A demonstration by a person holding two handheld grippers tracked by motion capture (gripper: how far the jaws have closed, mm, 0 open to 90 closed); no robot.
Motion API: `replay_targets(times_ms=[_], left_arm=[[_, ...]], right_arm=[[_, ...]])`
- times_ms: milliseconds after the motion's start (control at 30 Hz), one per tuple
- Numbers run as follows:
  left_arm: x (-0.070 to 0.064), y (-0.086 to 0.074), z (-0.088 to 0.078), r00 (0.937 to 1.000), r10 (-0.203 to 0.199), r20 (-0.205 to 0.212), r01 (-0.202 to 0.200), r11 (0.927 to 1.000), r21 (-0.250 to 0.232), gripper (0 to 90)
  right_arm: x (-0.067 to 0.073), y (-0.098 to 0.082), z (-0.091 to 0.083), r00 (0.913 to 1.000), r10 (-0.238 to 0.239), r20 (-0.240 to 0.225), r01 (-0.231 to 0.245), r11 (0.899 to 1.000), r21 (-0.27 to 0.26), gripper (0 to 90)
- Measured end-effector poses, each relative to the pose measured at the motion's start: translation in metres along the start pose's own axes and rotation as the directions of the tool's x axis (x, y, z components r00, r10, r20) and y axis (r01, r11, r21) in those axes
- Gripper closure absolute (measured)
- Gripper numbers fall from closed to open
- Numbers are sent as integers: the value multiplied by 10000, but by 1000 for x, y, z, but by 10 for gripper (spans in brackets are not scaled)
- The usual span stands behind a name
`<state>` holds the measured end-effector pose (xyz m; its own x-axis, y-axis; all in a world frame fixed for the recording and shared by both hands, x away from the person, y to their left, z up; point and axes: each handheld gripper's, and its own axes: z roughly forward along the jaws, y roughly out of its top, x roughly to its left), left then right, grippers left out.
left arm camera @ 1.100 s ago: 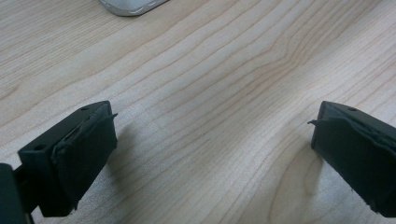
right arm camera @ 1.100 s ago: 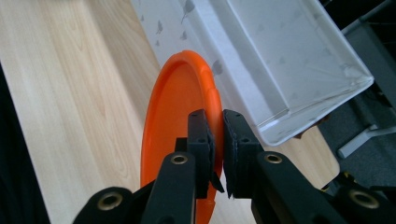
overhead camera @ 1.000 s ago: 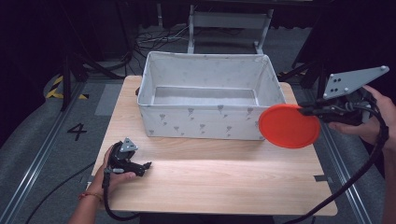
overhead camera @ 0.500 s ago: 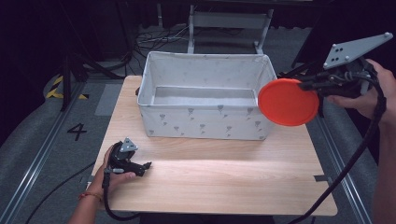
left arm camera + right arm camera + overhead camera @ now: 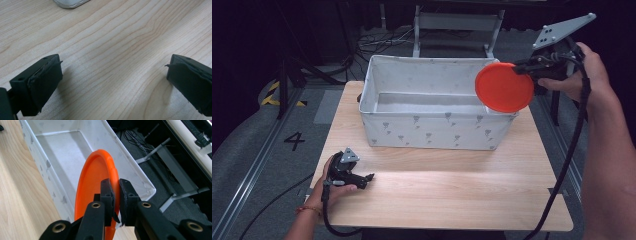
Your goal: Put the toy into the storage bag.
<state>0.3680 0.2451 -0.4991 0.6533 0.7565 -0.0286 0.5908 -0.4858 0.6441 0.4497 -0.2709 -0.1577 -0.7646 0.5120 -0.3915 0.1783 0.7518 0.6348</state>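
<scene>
We see the right tool pinching the rim of an orange plate, its jaws pressed together on the edge. The plate stands on edge in the air, above the right end of the grey fabric bin and not touching it. The bin sits on the wooden worktop. The left tool rests low on the worktop near its front left corner, well apart from the bin, its jaws spread with nothing between them.
</scene>
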Motion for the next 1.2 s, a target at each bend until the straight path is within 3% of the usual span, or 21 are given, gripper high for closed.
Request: replay_targets(times_ms=[200,300,467,600,733,933,1200], left_arm=[[0,0,0,10000,12,-2,-12,10000,-4,4],[0,0,0,10000,-23,14,23,10000,-7,5],[0,0,0,10000,-32,14,32,10000,-15,4],[0,0,0,10000,-21,12,21,10000,-7,5],[0,0,0,10000,-2,5,2,10000,-6,5],[0,0,0,10000,8,11,-8,10000,-5,5],[0,0,0,10000,3,3,-3,10000,-3,5]], right_arm=[[-7,5,33,10000,-16,-81,18,9997,263,827],[-12,5,45,10000,32,18,-32,9998,180,827],[-17,4,65,9996,192,-192,-190,9998,76,827],[-19,-2,82,9997,246,27,-246,9993,279,827],[-20,-11,91,9992,330,-210,-327,9994,143,827],[-20,-29,112,9973,475,-555,-439,9970,644,827],[-12,-40,128,9908,-91,-1347,271,9908,1329,827]])
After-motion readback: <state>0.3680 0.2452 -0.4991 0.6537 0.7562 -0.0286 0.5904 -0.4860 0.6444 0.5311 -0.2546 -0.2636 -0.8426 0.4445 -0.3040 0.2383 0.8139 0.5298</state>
